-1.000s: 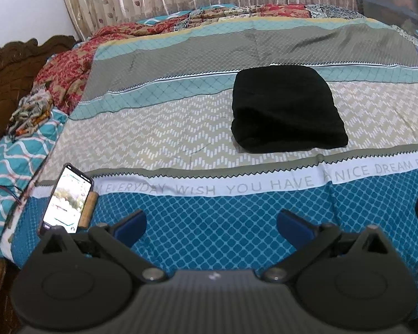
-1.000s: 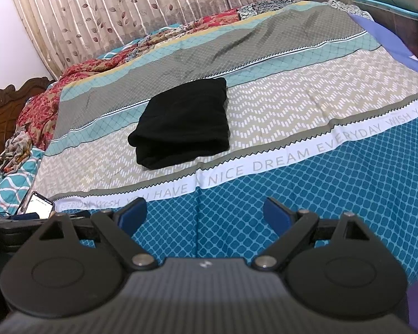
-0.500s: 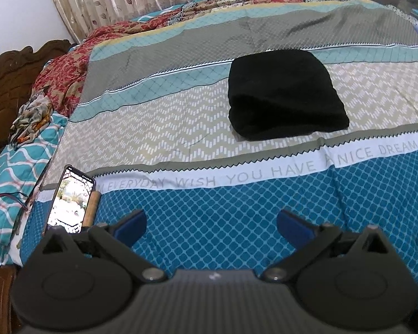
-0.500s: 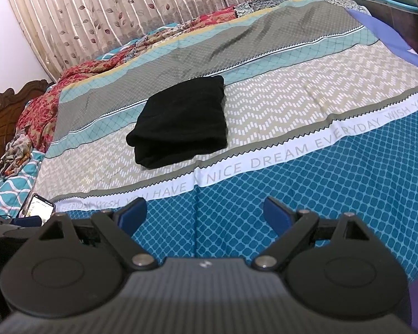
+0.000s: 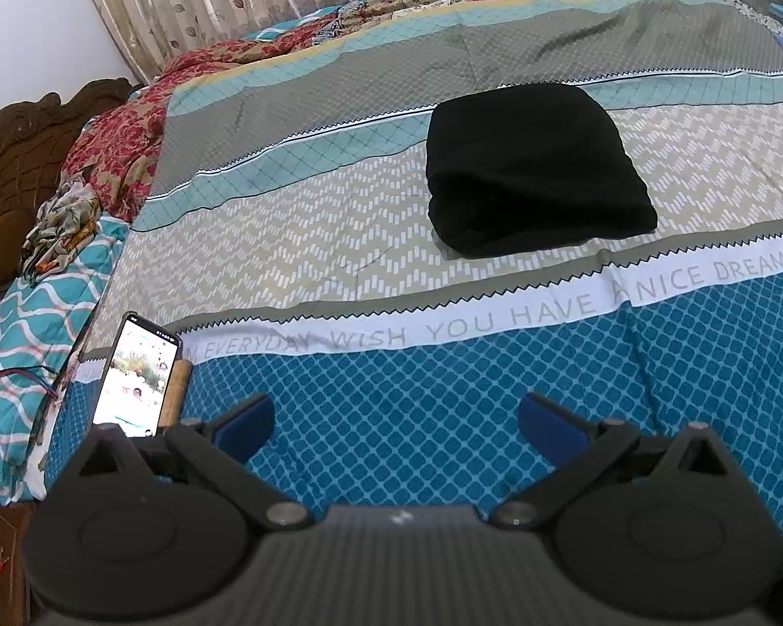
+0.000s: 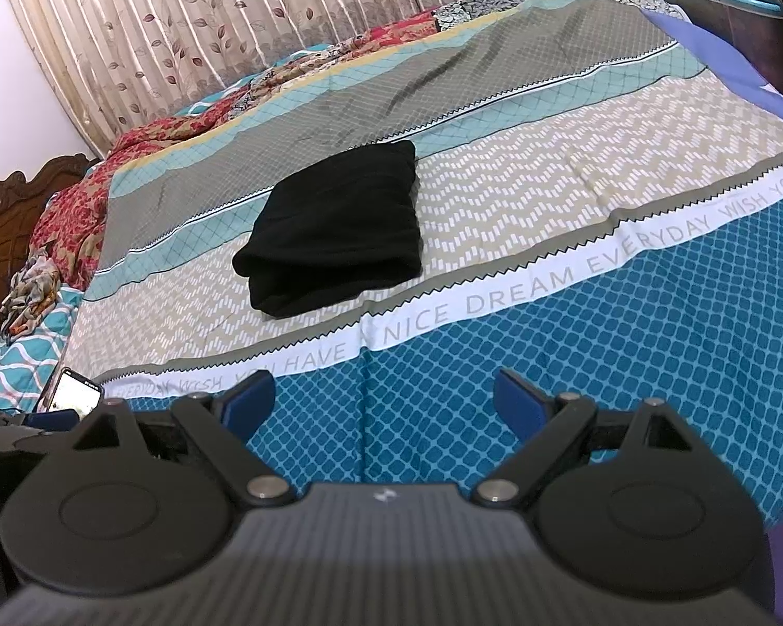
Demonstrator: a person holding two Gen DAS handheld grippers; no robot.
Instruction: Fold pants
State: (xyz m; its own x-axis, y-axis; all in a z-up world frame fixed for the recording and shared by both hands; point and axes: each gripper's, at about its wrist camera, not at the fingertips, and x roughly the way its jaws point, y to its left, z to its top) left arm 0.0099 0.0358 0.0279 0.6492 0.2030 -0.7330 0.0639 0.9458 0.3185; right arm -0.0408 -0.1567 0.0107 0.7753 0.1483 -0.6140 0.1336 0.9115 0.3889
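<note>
my left gripper [image 5: 396, 417] and right gripper [image 6: 383, 399] gape wide, empty, at frame bottom; folded black pants [image 5: 535, 172] lie mid-frame.

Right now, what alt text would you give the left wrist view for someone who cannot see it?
Folded black pants lie on a patterned bedsheet, untouched, ahead of the left gripper, whose jaws stand open and empty. A lit smartphone rests at the bed's left edge.

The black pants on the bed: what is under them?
The folded black pants lie on the patterned bedsheet, across its beige zigzag band and teal stripe. Whether anything else is beneath cannot be seen; the cloth covers it.
</note>
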